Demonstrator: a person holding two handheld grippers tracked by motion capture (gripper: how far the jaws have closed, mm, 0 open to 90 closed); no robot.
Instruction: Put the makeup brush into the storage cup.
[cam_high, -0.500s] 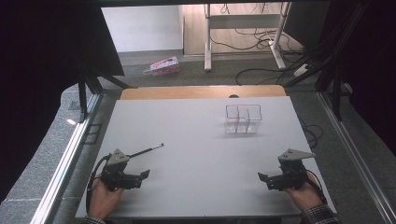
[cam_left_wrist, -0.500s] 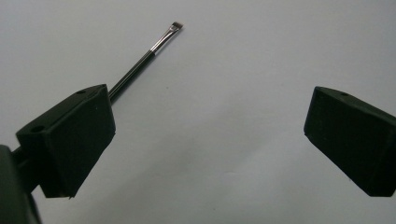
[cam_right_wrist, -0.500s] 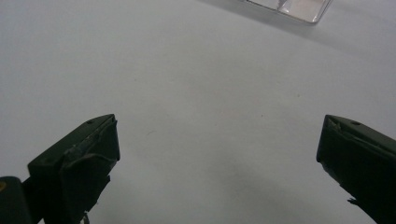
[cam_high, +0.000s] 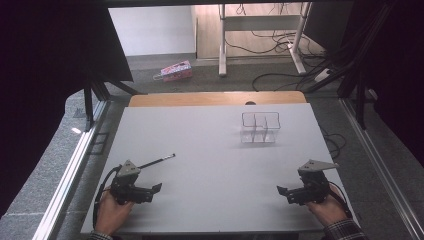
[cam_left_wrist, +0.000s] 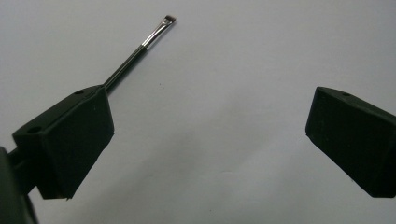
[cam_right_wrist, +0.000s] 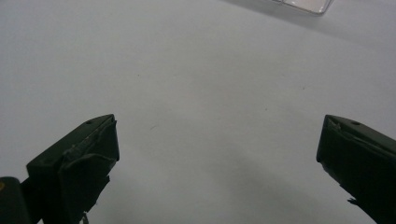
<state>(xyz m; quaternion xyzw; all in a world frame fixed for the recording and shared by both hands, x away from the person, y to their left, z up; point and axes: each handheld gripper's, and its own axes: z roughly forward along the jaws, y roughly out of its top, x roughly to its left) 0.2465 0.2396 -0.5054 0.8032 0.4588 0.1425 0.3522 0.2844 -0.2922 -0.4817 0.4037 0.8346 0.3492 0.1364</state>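
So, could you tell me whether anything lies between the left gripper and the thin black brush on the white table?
Nothing visible does: the thin black brush lies on the bare white table just beyond the open left gripper.

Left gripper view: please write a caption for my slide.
Open left hand-held gripper over white table, thin black brush beside one jaw.

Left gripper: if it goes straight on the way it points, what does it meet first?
Probably nothing: the left gripper, jaws open, points across the bare table. The brush lies off to its side, likely missed; depth unclear.
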